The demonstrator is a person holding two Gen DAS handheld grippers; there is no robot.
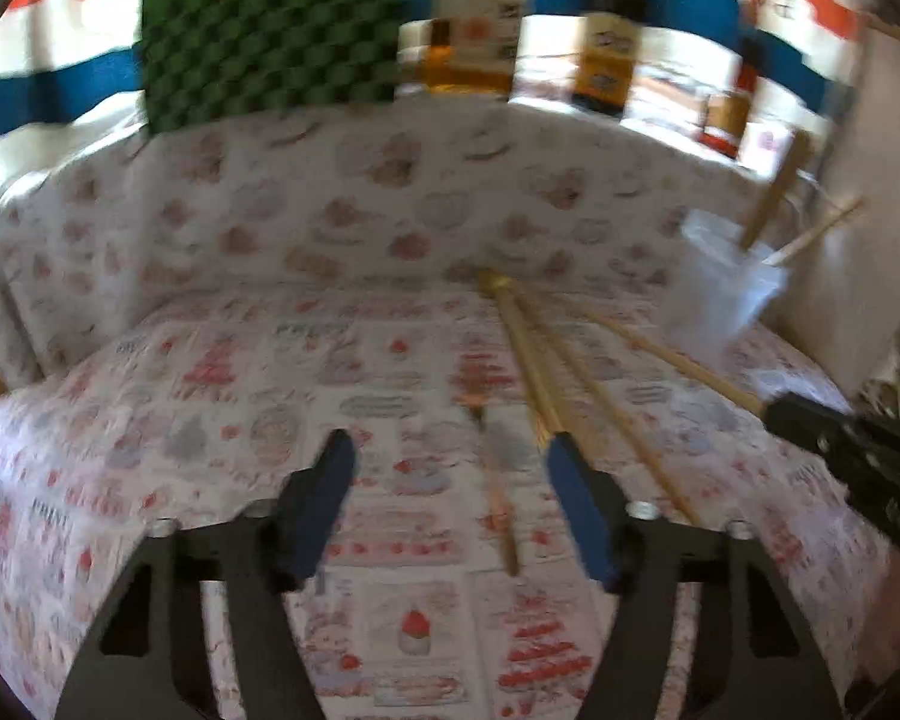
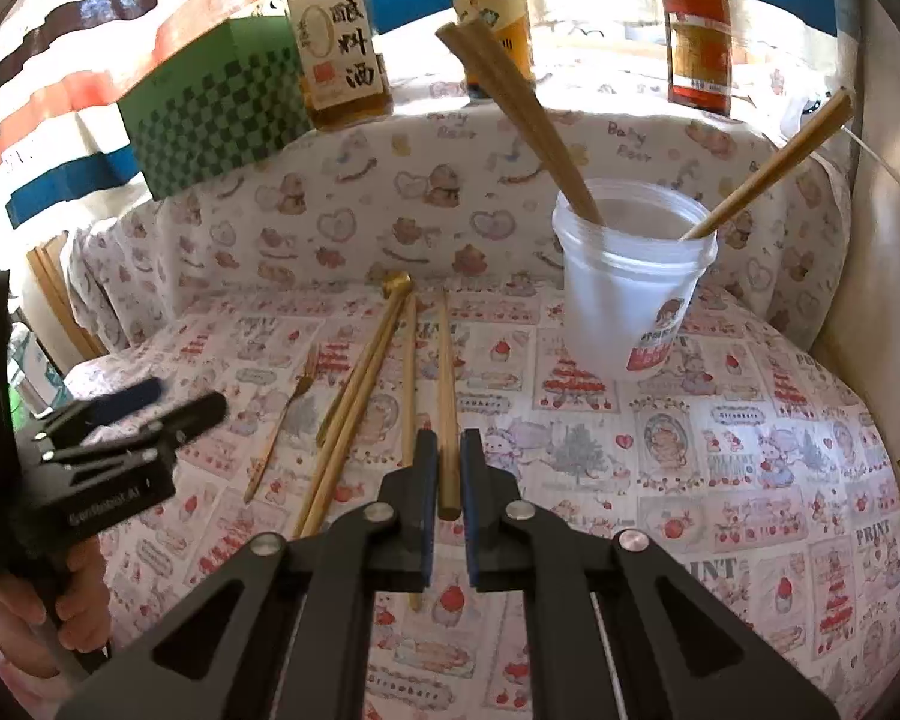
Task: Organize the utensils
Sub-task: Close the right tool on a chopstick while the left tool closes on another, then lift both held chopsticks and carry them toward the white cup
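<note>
One chopstick (image 2: 447, 396) pinched near its butt end in the closed right gripper (image 2: 448, 474), long axis pointing away toward the jar (image 2: 627, 294) beyond and to the right, left gripper (image 1: 450, 468) half-open, empty, farther off.

My right gripper (image 2: 448, 468) is black with blue pads, and so is my left gripper (image 1: 447, 450). The chopstick (image 2: 447, 396) between the right pads is tan wood. The counter cloth (image 2: 720, 480) is white, printed with red strawberries, cakes and small pictures. The jar (image 2: 624, 294) is frosted white with a red label. The box (image 2: 210, 114) is green, checkered light and dark.
</note>
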